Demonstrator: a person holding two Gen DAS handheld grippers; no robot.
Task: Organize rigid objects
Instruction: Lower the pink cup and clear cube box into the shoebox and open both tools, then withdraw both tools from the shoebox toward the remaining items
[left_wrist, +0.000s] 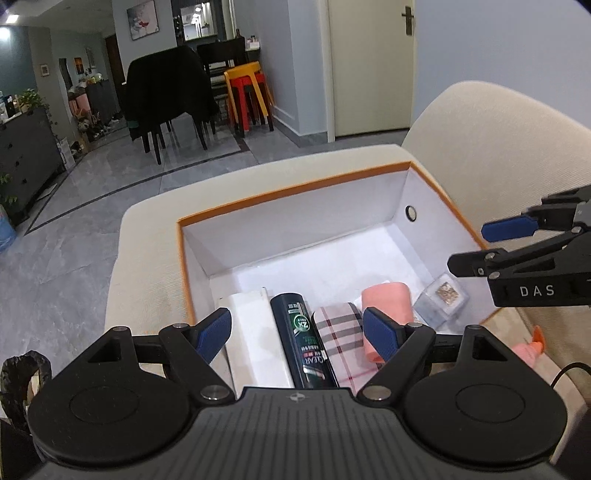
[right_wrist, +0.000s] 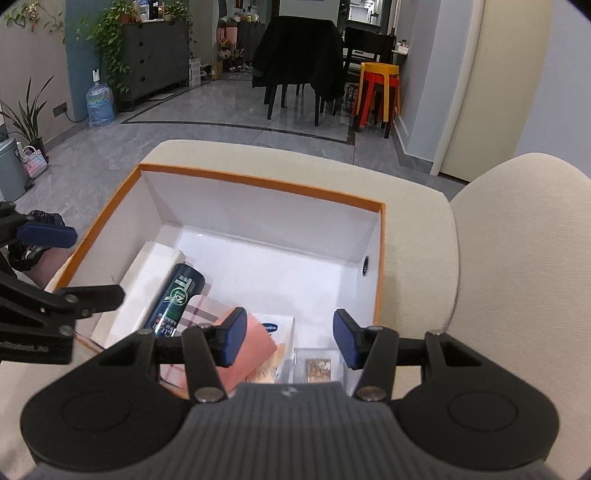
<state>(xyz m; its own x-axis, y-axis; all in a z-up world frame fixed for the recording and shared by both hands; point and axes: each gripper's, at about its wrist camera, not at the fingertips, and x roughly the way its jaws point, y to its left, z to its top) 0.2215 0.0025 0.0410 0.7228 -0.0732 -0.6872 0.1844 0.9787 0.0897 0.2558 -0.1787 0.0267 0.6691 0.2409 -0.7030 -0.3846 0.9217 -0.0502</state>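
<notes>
An orange-rimmed white box (left_wrist: 295, 190) (right_wrist: 258, 181) sits on a cream sofa. Along its near side lie a white flat box (left_wrist: 255, 332) (right_wrist: 144, 273), a dark CLEAR bottle (left_wrist: 304, 336) (right_wrist: 177, 299), a plaid case (left_wrist: 338, 332) (right_wrist: 201, 308), a pink roll (left_wrist: 388, 299) (right_wrist: 255, 343) and a clear plastic case (left_wrist: 441, 297) (right_wrist: 319, 363). My left gripper (left_wrist: 297, 334) is open and empty above the bottle and plaid case. My right gripper (right_wrist: 290, 338) is open and empty above the box's right side, and shows in the left wrist view (left_wrist: 476, 247).
The far half of the box is bare white floor with a grommet hole (left_wrist: 411, 213) in the right wall. The sofa back (left_wrist: 498, 147) rises on the right. A pink item (left_wrist: 532, 347) lies on the cushion outside the box. Chairs and stools (left_wrist: 247, 99) stand beyond.
</notes>
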